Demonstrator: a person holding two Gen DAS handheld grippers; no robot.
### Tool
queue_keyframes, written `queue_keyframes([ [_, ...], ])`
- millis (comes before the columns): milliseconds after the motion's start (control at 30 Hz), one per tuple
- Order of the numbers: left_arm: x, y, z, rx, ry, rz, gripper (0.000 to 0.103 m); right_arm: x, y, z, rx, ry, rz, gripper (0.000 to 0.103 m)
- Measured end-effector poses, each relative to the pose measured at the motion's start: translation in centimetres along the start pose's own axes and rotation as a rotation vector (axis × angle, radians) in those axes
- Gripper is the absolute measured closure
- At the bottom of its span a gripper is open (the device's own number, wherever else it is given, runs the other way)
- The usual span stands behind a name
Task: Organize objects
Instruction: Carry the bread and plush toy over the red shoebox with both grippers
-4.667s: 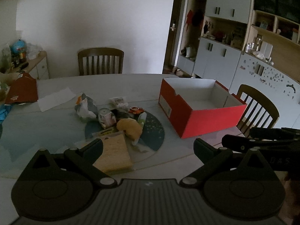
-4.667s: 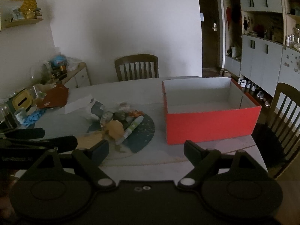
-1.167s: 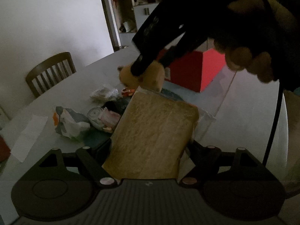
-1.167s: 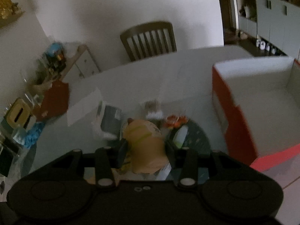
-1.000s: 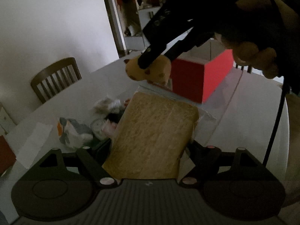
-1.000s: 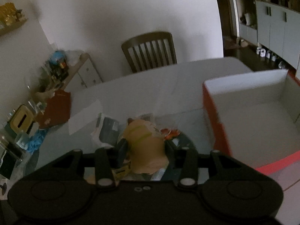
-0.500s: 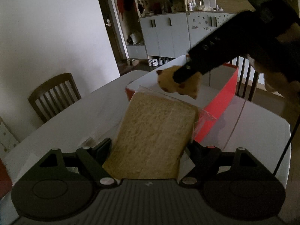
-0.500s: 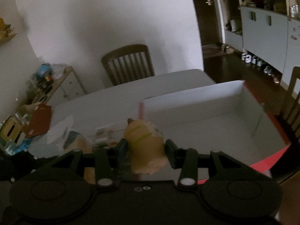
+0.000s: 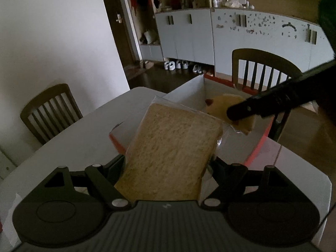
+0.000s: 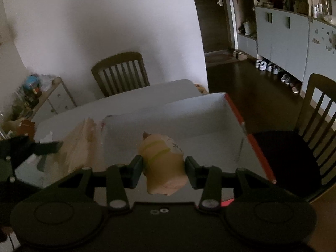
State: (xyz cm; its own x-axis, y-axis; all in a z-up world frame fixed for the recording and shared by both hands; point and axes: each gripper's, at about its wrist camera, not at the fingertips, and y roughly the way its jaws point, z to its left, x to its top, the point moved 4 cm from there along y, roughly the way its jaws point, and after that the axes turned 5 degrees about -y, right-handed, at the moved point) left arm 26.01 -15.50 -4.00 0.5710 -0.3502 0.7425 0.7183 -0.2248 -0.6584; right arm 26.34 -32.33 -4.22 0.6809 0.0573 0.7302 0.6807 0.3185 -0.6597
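Left tongs [image 9: 168,163]: clamped on a bagged slice of bread [image 9: 174,153], one pad on each side edge. The slice stands tilted, top leaning right; its lower edge is cut off behind the tongs' body. The clear wrapper shows only as a faint film along the top and right edges.

Right tongs [image 10: 164,166]: clamped on a tan soft toy [image 10: 163,163] with green stripes and a printed white patch. The toy's underside hangs below the pads, and its front is turned away from the right wrist camera. In the left wrist view the same toy is half covered by a dark finger of the right tongs and by the bread.

Both loads are held over the red box [image 10: 250,138], white inside, which rests on the pale surface [image 9: 84,134]. The bread hides the box's near-left corner; the toy is above the box interior. The box floor is partly masked in both views.

Beyond: two wooden chairs, one at the wall [image 10: 120,71] and one behind the box [image 9: 264,71]. Cabinets and shoes on the floor are dim. Clutter on the side cupboard at far left is too blurred to identify.
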Motion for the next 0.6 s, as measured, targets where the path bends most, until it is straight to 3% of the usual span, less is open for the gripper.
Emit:
queue_keyframes([
  [333,3.2,6.1,-1.5,0.015,-0.024,0.131,0.019,-1.3,2.6,-1.0,-0.066,-0.125,0.043,0.06],
  [600,4.3,10.7,-2.0,0.034,-0.065,0.252,0.019,-1.8,5.5,-0.8,-0.067,-0.195,0.11,0.06],
])
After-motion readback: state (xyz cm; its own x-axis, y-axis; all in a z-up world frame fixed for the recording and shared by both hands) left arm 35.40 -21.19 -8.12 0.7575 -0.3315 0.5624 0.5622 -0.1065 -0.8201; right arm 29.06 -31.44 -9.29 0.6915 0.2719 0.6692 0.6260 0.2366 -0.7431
